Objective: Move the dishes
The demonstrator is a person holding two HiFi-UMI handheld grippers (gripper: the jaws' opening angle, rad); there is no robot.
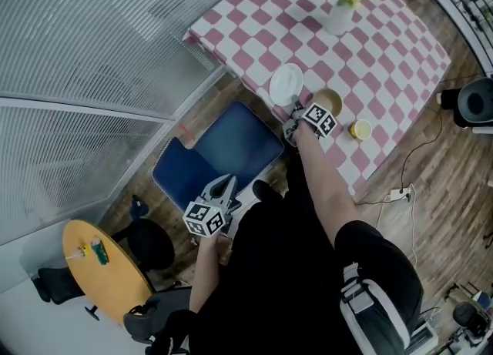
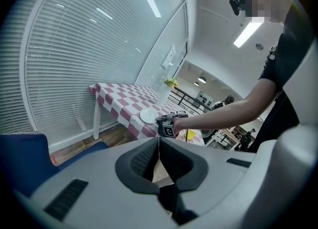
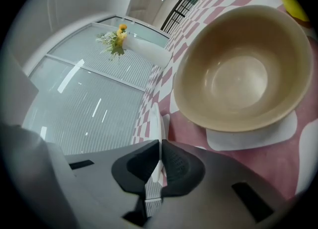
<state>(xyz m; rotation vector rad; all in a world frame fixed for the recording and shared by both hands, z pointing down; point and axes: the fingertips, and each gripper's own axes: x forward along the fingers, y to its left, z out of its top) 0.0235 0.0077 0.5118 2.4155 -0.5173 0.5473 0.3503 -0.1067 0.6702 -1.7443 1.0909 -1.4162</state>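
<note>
A white plate [image 1: 286, 83] lies near the front edge of the pink-and-white checked table [image 1: 385, 45], with a tan bowl [image 1: 327, 102] just right of it. My right gripper [image 1: 296, 107] is at the plate's near rim. In the right gripper view its jaws are shut on the plate's thin white edge [image 3: 156, 123], and the bowl [image 3: 243, 69] fills the frame just beyond. My left gripper [image 1: 223, 185] hangs off the table, above the blue chair, with its jaws [image 2: 159, 149] shut and nothing between them.
A small yellow dish [image 1: 360, 129] sits at the table's front right. A white vase with yellow flowers [image 1: 341, 8] stands farther back. A blue chair [image 1: 219, 149] is below the table edge. A round yellow side table [image 1: 104, 269] and a black office chair [image 1: 150, 242] stand at lower left.
</note>
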